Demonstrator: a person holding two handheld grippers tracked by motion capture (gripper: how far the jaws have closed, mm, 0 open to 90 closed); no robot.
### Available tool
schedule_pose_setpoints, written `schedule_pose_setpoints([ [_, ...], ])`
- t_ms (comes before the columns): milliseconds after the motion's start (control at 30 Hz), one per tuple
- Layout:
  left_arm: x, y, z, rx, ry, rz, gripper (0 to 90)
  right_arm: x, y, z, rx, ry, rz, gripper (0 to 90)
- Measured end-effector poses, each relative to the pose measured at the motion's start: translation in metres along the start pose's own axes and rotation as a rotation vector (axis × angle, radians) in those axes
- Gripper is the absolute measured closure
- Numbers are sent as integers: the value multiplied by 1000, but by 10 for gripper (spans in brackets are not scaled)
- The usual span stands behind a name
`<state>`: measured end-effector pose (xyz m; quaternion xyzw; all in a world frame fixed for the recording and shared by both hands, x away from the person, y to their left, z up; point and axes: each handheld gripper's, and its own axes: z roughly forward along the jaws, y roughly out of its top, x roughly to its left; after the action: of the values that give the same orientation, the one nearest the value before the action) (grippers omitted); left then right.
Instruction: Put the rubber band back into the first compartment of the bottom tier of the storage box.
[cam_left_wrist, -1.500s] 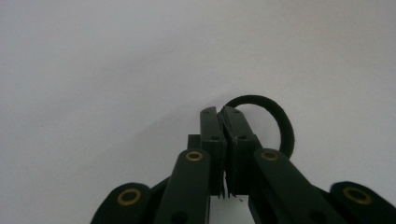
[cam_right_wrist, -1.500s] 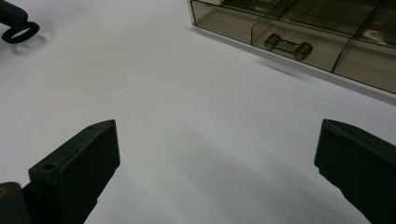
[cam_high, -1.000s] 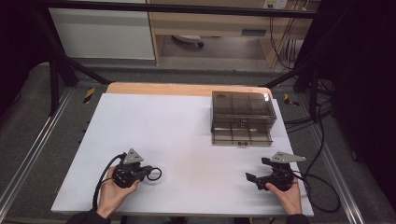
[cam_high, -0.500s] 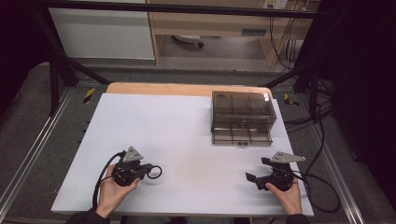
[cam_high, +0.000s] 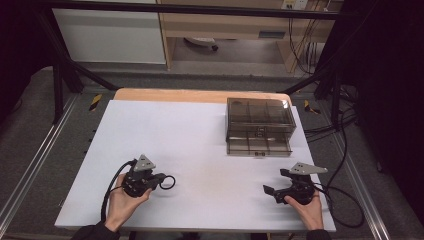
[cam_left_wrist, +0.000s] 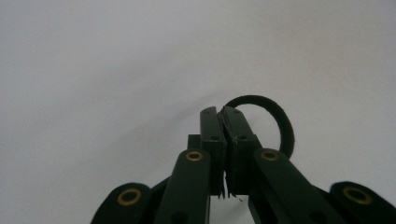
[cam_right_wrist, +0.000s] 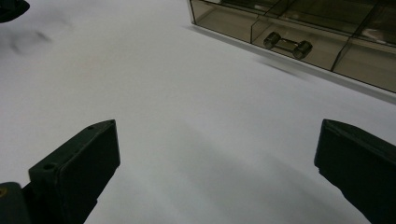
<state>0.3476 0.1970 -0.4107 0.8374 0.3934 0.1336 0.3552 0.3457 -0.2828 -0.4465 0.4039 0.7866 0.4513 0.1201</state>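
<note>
Black and thin, a rubber ring (cam_left_wrist: 275, 122) sits pinched between the closed jaws of the left gripper (cam_high: 161, 181), its loop lying on the white table (cam_high: 200, 145) just beyond the tips, near the front left. The left gripper view shows both jaws pressed together on the ring's near side. A hand (cam_high: 122, 202) grasps this gripper from below. Well apart, at the front right, the right gripper (cam_high: 274, 183) rests low over the table with jaws spread wide and nothing between them. Behind it, toward the back right, stands a smoky transparent drawer box (cam_high: 259, 125), its small handle (cam_right_wrist: 287, 45) facing the person.
</note>
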Motion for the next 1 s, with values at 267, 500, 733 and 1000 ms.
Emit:
schedule_pose_setpoints([
  [267,-2,8,4,-7,-7,6,870,0,0,0,2,-2,-1,8],
  [500,-5,14,8,-5,-15,12,870,0,0,0,2,-1,-3,8],
  [733,-9,21,13,-5,-22,20,871,0,0,0,1,-1,2,8],
  [1000,-12,26,18,-6,-27,23,870,0,0,0,0,-2,-1,8],
])
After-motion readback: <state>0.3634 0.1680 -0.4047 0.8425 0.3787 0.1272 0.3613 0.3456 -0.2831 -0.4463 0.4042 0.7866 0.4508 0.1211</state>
